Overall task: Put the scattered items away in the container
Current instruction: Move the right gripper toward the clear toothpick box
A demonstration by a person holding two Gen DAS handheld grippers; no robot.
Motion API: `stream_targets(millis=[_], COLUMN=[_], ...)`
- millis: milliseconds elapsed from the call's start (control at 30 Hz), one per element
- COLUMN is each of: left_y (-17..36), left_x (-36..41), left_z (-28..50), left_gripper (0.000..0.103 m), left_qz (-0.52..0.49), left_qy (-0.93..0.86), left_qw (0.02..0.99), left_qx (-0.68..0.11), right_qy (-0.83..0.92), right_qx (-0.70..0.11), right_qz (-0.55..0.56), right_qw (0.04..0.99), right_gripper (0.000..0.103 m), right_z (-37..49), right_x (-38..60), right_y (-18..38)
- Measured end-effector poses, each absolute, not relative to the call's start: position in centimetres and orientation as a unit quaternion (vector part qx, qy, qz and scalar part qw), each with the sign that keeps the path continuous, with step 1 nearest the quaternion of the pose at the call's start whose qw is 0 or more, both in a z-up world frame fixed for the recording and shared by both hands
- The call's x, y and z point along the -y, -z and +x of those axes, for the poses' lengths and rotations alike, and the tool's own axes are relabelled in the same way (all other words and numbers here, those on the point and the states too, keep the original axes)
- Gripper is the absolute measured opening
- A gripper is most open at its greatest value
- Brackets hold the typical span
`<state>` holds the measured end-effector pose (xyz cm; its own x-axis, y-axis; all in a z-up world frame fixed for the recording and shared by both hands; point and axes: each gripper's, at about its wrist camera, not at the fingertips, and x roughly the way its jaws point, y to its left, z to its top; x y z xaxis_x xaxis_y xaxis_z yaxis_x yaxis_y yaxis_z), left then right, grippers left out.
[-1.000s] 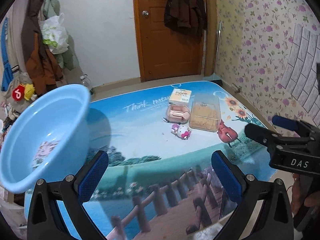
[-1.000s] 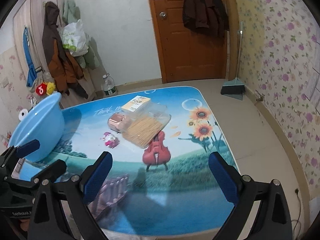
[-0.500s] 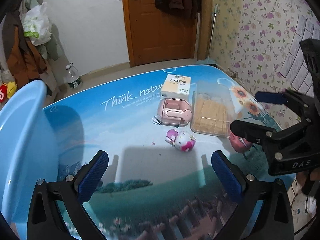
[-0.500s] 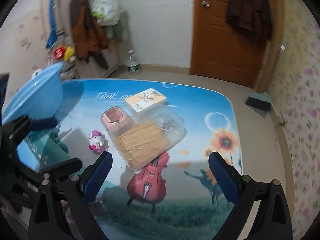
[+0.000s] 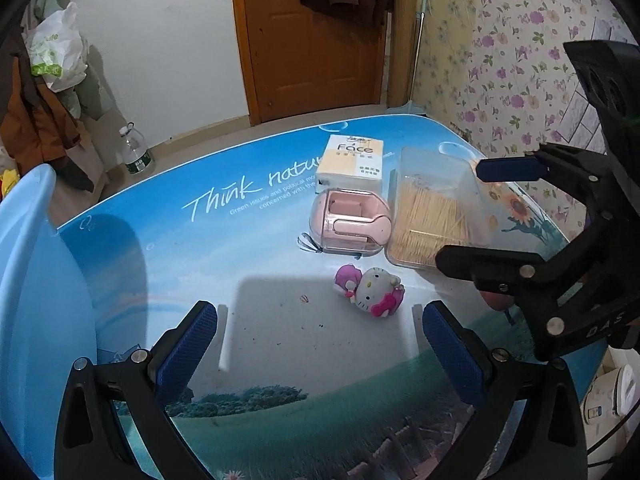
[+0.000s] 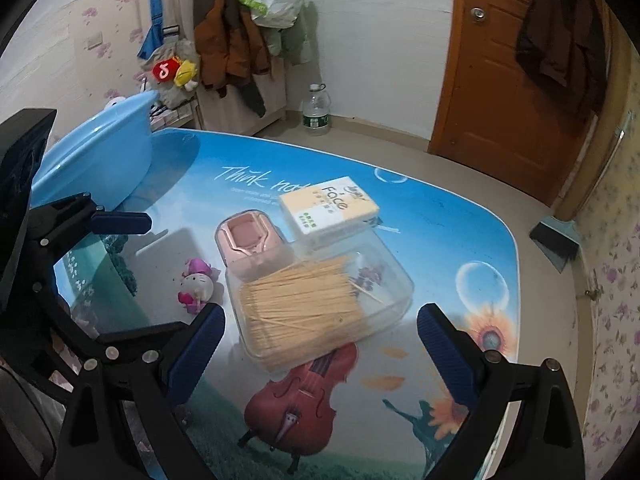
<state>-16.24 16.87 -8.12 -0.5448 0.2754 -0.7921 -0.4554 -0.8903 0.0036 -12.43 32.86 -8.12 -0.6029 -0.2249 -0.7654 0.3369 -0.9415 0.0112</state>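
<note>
Nothing is binned yet: your left gripper (image 5: 320,344) and right gripper (image 6: 320,344) hang spread and empty, while the cat toy (image 5: 374,290), pink case (image 5: 350,224), tissue box (image 5: 352,164) and toothpick box (image 6: 316,300) wait mid-tabletop, well apart from the blue basin (image 6: 100,156) at its left edge.

Glossy printed table (image 5: 248,264) holds plastic and card items beside a smooth blue plastic basin (image 6: 96,156).

The clear plastic box (image 6: 320,304) shows pale wooden sticks through shiny walls; next to it a pink case (image 5: 350,222) has a transparent glossy shell, and a small tissue pack (image 6: 330,208) looks like printed card or paper. The toy figure (image 5: 372,290) appears to be smooth moulded plastic. The left gripper (image 5: 320,336) and right gripper (image 6: 320,336) are matt black plastic with silvery metal screws and textured blue rubbery pads (image 5: 188,346). Behind, a varnished wooden door (image 5: 312,36) carries cloth coats.
</note>
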Motion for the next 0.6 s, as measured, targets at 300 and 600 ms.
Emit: stream_targets(millis=[300, 600], left_y=[8.2, 8.2], left_x=[-16.5, -16.5], left_z=[-16.3, -16.2], left_gripper=[0.103, 0.103], left_qz=[-0.433, -0.433], left_qy=[-0.872, -0.872], left_qw=[0.207, 0.206], left_qx=[-0.097, -0.100], right_qy=[0.885, 0.862], right_qx=[-0.074, -0.119], right_qz=[0.424, 0.432], right_qw=[0.181, 0.235], right_gripper=[0.098, 0.101], right_z=[-14.3, -15.0], right_x=[-32.7, -32.4], right_y=[8.7, 9.4])
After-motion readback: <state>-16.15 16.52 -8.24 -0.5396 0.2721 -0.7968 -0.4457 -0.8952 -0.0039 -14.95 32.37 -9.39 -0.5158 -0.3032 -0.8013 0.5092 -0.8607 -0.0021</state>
